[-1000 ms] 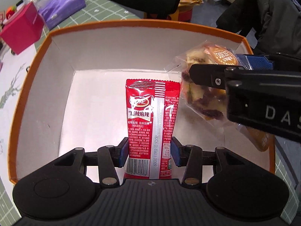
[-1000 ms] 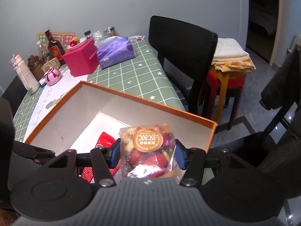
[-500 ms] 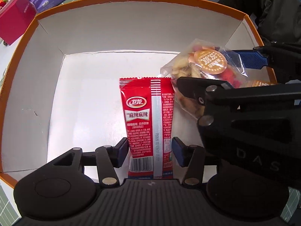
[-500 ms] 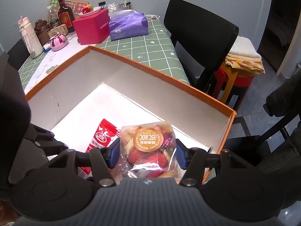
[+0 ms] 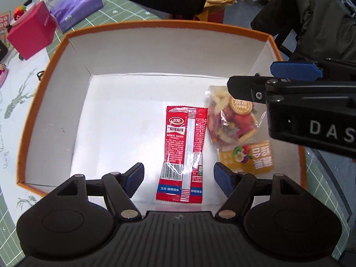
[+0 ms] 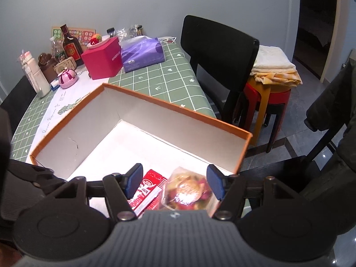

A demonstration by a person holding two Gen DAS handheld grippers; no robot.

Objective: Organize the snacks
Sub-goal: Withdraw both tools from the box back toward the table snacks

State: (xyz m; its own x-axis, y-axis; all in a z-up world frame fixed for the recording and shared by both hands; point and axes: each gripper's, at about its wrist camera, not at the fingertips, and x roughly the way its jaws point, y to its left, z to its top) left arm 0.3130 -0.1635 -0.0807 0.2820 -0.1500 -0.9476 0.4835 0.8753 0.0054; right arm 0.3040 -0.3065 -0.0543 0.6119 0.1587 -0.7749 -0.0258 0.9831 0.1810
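Observation:
A red spicy-snack packet [image 5: 183,153] lies flat on the floor of the orange-rimmed white box [image 5: 155,51]. A clear bag of dried fruit [image 5: 233,120] lies beside it to the right, near the box's right wall. My left gripper [image 5: 179,179] is open and empty, raised above the red packet's near end. My right gripper [image 6: 173,182] is open and empty above the fruit bag [image 6: 189,191]; the red packet [image 6: 146,191] shows beside the bag. The right gripper also reaches in from the right in the left wrist view [image 5: 289,84].
The box [image 6: 178,109] stands on a green checked tablecloth [image 6: 160,77]. Behind it are a pink box [image 6: 102,60], a purple tissue pack [image 6: 142,52], bottles [image 6: 70,44] and small items. A black chair [image 6: 218,51] and stacked stools [image 6: 269,98] stand to the right.
Both grippers opened and let go of their snacks, which now lie on the box floor. Both grippers then rose and drew back.

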